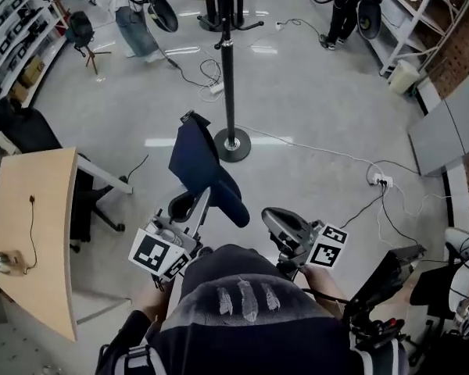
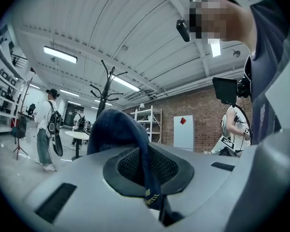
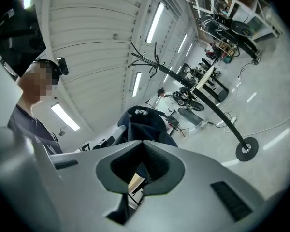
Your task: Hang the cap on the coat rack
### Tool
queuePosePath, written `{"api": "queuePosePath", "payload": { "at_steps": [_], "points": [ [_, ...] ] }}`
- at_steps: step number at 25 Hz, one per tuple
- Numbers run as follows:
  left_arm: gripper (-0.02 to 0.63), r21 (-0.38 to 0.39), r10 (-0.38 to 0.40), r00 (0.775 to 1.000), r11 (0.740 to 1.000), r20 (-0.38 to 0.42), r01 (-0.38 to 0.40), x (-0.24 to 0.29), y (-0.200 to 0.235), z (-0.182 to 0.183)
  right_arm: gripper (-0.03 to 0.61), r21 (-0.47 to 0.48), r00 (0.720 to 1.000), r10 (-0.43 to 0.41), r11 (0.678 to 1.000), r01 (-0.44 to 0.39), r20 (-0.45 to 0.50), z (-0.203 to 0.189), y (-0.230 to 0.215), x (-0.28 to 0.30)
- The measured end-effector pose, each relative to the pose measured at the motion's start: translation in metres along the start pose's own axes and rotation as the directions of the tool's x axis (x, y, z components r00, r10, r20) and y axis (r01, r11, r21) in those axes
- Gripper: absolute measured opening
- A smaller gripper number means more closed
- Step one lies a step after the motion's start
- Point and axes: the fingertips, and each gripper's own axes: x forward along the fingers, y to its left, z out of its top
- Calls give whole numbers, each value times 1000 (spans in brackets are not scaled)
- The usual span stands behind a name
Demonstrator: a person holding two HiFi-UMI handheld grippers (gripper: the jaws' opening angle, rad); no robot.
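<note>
Clamping one cap (image 1: 197, 161), left gripper (image 1: 195, 203); one coat rack (image 1: 228, 69).

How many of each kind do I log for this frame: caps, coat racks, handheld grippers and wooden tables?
cap: 1
coat rack: 1
grippers: 2, the left gripper, shut on the cap, and the right gripper, holding nothing
wooden table: 1
Total: 5
</note>
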Motion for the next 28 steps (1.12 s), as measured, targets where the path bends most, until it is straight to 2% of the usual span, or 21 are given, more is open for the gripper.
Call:
{"api": "queuePosePath", "payload": {
  "at_steps": [4,11,17,21,28],
  "points": [
    [23,64,57,998,996,-14,-56,-15,-3,-3,3,26,998,37,999,-36,-55,-15,1,2],
    [23,52,101,993,994,-59,-98,-30,0,-13,3,58,991,98,994,-93,-87,-24,3,20],
    [22,59,84,996,995,-41,-82,-31,46,-1,3,82,993,74,994,-67,-91,-26,-5,63],
    [22,55,68,998,996,-20,-67,-38,58,-3,3,63,995,49,997,-44,-90,-31,-6,76],
    [23,28,15,1000,999,18,-16,-57,117,3,3,16,996,22,1000,-21,-85,-35,0,150]
  ]
}}
